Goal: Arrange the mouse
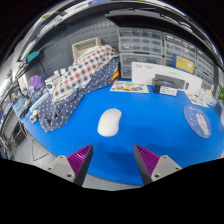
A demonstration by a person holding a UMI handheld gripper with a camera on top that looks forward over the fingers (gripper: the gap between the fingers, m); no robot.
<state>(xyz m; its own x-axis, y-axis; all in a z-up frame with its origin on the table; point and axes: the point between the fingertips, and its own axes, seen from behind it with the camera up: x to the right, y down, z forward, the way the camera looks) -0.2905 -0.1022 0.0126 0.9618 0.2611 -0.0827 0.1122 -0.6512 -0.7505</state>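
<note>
A white computer mouse [109, 122] lies on a blue mat [150, 115] on the table, just beyond my fingers and a little left of the gap between them. My gripper [114, 158] is open and empty, its two purple pads [82, 157] wide apart above the mat's near edge. Nothing stands between the fingers.
A checked cloth [75, 80] lies heaped at the mat's far left. A white box [162, 78] and papers [129, 87] stand along the far edge. A clear round object [198, 120] sits on the mat at the right. Shelves with bins [150, 42] line the back wall.
</note>
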